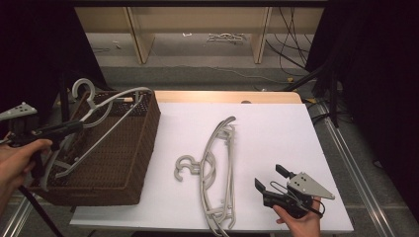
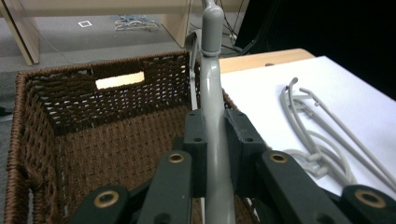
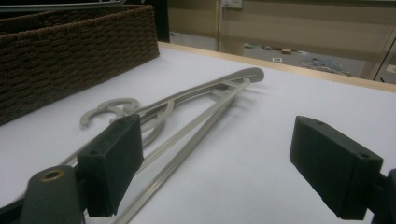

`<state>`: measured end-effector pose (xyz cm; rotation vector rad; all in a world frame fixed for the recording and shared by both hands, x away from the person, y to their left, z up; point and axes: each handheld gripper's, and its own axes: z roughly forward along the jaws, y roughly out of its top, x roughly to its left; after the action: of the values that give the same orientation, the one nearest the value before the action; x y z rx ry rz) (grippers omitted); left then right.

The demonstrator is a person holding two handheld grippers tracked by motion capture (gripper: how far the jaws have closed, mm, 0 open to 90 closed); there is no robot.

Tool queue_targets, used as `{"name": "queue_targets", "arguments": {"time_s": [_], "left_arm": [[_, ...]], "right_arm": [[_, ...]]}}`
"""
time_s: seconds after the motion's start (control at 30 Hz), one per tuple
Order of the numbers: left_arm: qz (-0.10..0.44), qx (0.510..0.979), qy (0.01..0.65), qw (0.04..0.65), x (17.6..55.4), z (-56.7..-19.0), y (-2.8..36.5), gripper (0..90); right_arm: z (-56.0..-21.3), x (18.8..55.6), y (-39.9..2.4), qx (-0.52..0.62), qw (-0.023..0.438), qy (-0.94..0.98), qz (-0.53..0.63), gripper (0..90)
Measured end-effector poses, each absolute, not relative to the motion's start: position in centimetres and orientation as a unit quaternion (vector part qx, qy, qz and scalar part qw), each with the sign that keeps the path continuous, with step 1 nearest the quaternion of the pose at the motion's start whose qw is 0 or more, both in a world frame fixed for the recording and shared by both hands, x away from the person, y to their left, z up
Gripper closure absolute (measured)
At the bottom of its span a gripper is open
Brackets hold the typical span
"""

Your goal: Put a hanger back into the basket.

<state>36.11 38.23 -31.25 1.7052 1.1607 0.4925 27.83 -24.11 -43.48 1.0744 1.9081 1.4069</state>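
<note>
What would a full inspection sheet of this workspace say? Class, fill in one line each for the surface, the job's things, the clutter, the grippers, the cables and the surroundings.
Surface: white table top with a wooden strip along the far edge.
Job's things: grey hanger held over the brown wicker basket at the table's left end; more grey hangers lie stacked on the white top.
Clutter: nothing seen.
Grippers: left gripper shut on the held hanger's bar; right gripper open, low over the table near the stacked hangers, touching nothing.
Cables: dark cables on the floor beyond the table at the right.
Surroundings: wooden shelf legs on a grey floor behind; dark to both sides.
</note>
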Motion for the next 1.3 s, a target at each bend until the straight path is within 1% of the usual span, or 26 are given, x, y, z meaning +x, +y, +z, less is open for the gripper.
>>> {"name": "queue_targets", "arguments": {"time_s": [0.3,0.47,0.53,0.7,0.73,0.83,1.07,1.2,1.3], "left_arm": [[0.2,0.722,0.483,0.454,37.7,-33.3,39.3,79.1],[0.187,0.731,0.481,0.447,38.9,-34.3,39.5,79.1],[0.19,0.732,0.481,0.444,39.0,-34.3,39.5,79.0],[0.202,0.758,0.465,0.409,39.8,-34.7,38.9,79.1],[0.201,0.773,0.458,0.39,40.2,-34.9,38.8,79.2],[0.199,0.78,0.454,0.382,40.9,-35.6,38.5,79.2],[0.183,0.774,0.474,0.379,41.3,-37.0,39.2,79.3],[0.186,0.763,0.489,0.379,41.3,-38.0,40.1,79.4],[0.184,0.76,0.503,0.368,41.4,-39.0,40.6,78.5]], "right_arm": [[-43.5,27.9,-24.1,0.398,0.268,0.706,0.521,18.3],[-43.5,27.8,-24.0,0.402,0.264,0.705,0.521,18.4],[-43.6,27.9,-24.0,0.396,0.26,0.707,0.526,18.4],[-43.6,28.0,-24.0,0.396,0.263,0.705,0.526,18.4],[-43.6,28.0,-24.0,0.396,0.261,0.707,0.525,18.3],[-43.6,28.0,-24.0,0.396,0.263,0.706,0.526,18.4],[-43.6,28.0,-24.0,0.396,0.256,0.708,0.525,18.4],[-43.6,28.0,-24.0,0.396,0.257,0.709,0.525,18.4],[-43.6,28.0,-24.0,0.396,0.257,0.708,0.525,18.4]]}}
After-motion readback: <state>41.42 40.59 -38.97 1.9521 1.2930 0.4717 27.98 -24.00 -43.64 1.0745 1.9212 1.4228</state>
